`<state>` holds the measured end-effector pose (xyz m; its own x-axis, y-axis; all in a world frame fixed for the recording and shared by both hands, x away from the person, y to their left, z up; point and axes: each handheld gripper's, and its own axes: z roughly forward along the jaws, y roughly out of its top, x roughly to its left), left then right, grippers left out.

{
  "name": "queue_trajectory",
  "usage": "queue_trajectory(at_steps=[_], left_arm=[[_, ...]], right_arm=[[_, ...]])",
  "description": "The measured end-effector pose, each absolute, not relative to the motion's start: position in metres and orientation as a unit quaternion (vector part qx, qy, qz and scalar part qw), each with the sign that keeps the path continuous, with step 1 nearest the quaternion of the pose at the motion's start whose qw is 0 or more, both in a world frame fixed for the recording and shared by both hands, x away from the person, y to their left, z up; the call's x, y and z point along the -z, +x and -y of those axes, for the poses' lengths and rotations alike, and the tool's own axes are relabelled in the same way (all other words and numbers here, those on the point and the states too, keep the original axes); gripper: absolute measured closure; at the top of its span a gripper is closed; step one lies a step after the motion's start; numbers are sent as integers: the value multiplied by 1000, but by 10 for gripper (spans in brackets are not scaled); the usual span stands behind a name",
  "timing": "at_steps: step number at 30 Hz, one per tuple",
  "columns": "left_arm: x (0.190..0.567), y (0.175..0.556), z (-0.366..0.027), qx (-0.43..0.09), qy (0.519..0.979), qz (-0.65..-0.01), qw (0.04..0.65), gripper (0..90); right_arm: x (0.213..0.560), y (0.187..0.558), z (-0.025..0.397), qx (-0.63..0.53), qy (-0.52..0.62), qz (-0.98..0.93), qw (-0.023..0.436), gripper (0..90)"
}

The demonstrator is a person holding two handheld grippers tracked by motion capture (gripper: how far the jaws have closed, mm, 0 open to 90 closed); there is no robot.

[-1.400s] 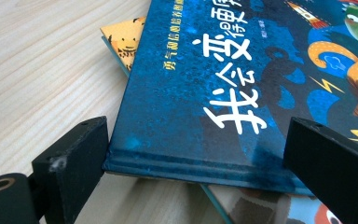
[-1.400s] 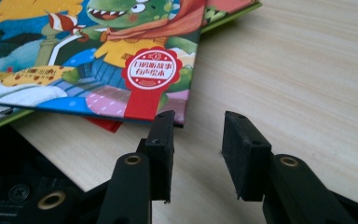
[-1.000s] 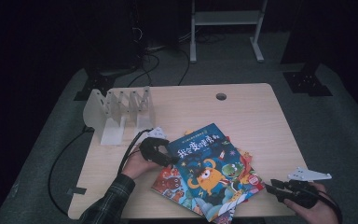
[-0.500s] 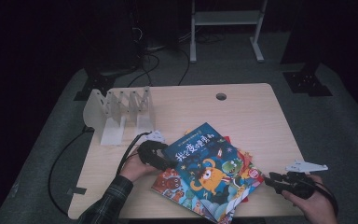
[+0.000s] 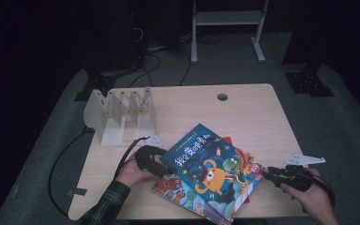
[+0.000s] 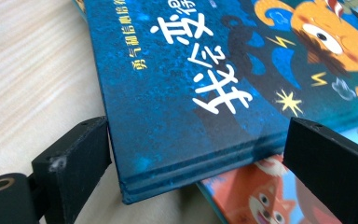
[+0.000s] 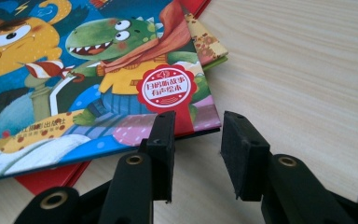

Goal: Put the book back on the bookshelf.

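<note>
**Grippers flank the top picture book**

Left gripper (image 6: 196, 182), jaws wide apart, straddles the blue picture book's (image 6: 205, 84) spine corner; slide in squarely before closing. Right gripper (image 7: 196, 154), jaws slightly parted, sits at the opposite corner, probably just touching. The book tops a stack mid-counter (image 5: 243, 112), book rack (image 5: 122, 112) beyond.

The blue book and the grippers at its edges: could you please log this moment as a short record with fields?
top book: blue book, lying flat on a stack of picture books on the table
book beneath: orange-covered book, showing under the blue book's corner
left gripper: open, fingers on either side of the blue book's corner, not yet closed
right gripper: open, at the stack's right corner, nothing between its fingers
rack: white book rack, standing at the table's left, no books in it
</note>
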<state>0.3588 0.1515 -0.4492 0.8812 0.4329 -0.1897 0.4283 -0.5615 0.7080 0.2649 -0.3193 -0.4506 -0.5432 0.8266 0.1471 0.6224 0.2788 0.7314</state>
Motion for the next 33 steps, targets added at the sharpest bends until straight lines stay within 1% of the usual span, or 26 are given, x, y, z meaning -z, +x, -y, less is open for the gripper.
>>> queue_trajectory(at_steps=[3, 11, 18, 24, 29, 33], left_arm=[[450, 355, -153, -1, 885, -244, 397, 65], [450, 347, -157, 3, 888, -243, 389, 65], [451, 345, -158, 4, 888, -246, 388, 64], [450, 344, -158, 3, 888, -247, 388, 64], [450, 344, -158, 3, 888, -247, 387, 65], [450, 344, -158, 4, 889, -246, 386, 64]], right_arm=[[450, 269, 319, -395, 459, -786, 125, 640], [450, 281, 319, -400, 454, -786, 125, 634], [451, 291, 324, -421, 473, -766, 114, 520], [453, 296, 318, -430, 480, -757, 107, 460], [458, 297, 314, -431, 482, -757, 95, 436], [458, 298, 311, -429, 483, -757, 99, 433]])
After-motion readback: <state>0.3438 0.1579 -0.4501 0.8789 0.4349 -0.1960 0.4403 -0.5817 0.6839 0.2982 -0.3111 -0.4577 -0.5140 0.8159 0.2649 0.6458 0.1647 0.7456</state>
